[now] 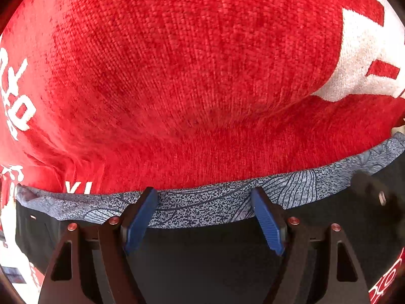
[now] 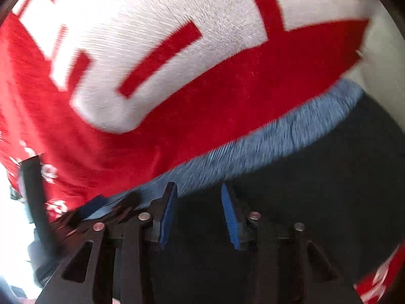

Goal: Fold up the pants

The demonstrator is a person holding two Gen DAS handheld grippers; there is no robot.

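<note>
red and white woven blanket [image 1: 189, 71] fills both views; dark pants [image 1: 202, 258] with a blue-grey patterned band [image 1: 202, 207] lie on it along the lower frame. left gripper [image 1: 203, 200] hovers with fingers wide apart over the band, right gripper [image 2: 198, 195] with fingers apart over dark cloth, gripping nothing
</note>
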